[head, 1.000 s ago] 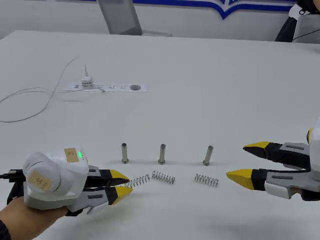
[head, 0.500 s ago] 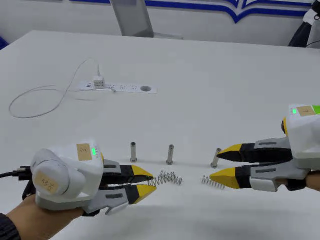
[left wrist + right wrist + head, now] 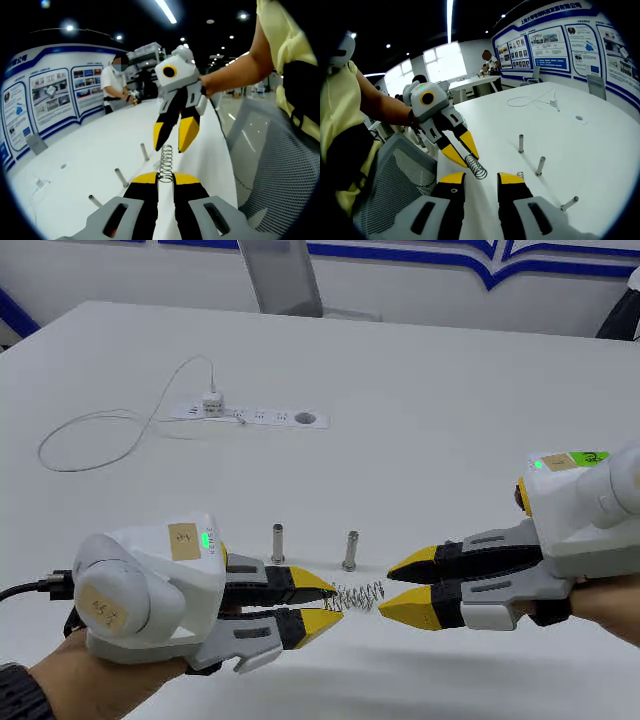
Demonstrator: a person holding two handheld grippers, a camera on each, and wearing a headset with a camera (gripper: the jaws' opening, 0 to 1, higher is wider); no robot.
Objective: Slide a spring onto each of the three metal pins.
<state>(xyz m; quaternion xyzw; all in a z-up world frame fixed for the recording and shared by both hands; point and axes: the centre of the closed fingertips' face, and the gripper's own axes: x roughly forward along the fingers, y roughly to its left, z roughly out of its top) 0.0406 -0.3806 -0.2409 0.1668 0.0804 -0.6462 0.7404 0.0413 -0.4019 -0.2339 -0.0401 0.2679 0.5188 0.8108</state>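
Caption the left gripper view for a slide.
Left gripper pinches a spring by its end; open right gripper faces it.

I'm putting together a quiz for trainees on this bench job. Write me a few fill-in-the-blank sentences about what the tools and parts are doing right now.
1. The left tool is shut on one end of a ___.
2. The right tool, facing it, has its jaws ___.
3. The left gripper view shows ___ metal pins on the white table.

Missing words: spring; open; three.
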